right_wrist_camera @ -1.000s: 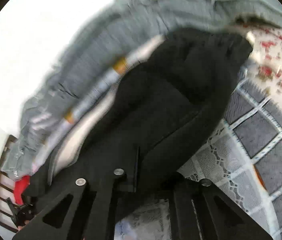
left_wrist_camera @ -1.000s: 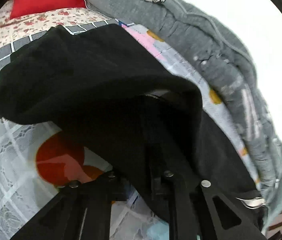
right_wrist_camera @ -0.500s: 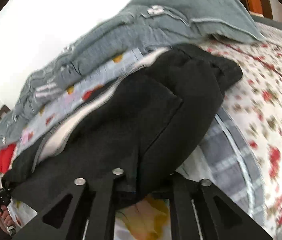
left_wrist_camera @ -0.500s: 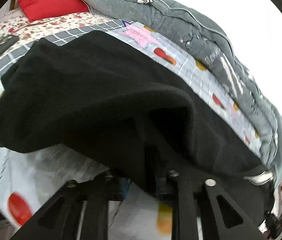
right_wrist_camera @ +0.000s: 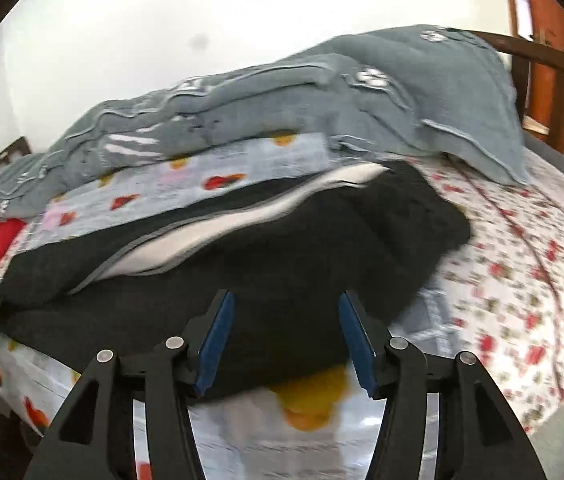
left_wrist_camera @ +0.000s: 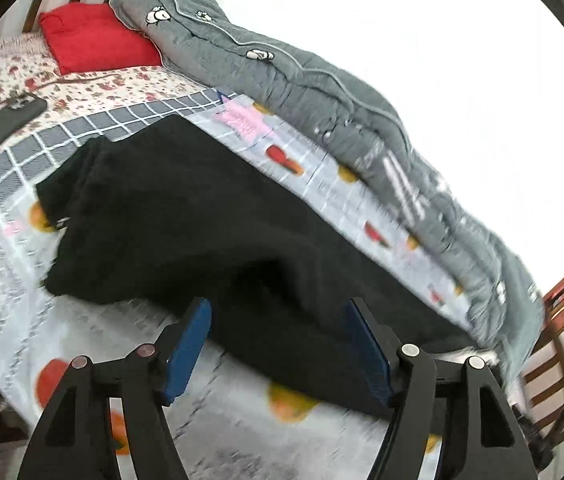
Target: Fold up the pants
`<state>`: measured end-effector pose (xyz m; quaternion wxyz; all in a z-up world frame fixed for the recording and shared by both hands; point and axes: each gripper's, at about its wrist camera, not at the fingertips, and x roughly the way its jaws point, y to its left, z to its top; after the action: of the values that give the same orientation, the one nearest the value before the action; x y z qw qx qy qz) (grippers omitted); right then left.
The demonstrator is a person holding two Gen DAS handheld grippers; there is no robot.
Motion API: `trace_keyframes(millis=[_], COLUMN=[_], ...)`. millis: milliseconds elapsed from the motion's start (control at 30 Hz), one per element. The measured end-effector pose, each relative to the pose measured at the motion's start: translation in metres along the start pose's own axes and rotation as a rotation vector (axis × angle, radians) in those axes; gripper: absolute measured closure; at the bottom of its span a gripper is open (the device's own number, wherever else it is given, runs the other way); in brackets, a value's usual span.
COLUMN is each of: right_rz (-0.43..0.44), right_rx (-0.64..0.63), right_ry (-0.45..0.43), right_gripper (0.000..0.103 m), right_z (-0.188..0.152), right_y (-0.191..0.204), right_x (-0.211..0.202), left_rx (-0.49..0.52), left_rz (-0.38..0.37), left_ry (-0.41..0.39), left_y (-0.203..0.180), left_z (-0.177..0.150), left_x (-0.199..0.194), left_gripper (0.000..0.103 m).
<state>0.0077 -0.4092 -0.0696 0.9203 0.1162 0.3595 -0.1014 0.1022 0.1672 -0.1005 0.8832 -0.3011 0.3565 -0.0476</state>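
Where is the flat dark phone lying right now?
In the left wrist view, the flat dark phone lies at far left on the floral bedsheet, below the red pillow.

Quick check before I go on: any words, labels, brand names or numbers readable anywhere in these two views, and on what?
No text can be read in either view.
Gray quilt: small white cartoon patches and white marks, blurred; no letters can be made out.
Pink patch on the printed sheet: too blurred to tell.
Black pants: no label showing.
Phone: no marking readable.
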Motion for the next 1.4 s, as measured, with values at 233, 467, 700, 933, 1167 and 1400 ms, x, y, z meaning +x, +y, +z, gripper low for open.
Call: trace_keyframes(millis=[233,467,700,933,1167,1400], right_rz=[0.066,0.054,0.014,-0.036,-0.177,-0.287], right_rx=[-0.060,-0.109,-0.125,-0.137,-0.066,0.143], right_ry=[0.043,0.088,0.111,0.099,0.007,-0.021], right_gripper=[0.049,0.049,0.049,0.049,0.047,0.036], right_z=[0.011,0.015,0.033,0.041,0.044,0.050], right_y=[0.057,0.085,0.093,0.081,0.016,-0.085], right_x=[0.037,0.080,0.113,0.120,0.089,0.066], left_rx=[-0.171,-0.133,-0.028,-0.025,0.000,-0.009], left_rz=[-0.088,-0.010,0.026,0.096,0.103,0.115], left_ry=[0.032,-0.011,-0.077,-0.015,0.012,0.007], left_y=[0.013,0.007,-0.026,-0.021,-0.015,-0.017], left_z=[0.023,0.075,0.119,0.110,0.089,0.074], left_x=[0.054,0.106,0.148,0.168,0.153,0.148], left_gripper=[0.053,0.096,0.091,0.038,0.033,0.030])
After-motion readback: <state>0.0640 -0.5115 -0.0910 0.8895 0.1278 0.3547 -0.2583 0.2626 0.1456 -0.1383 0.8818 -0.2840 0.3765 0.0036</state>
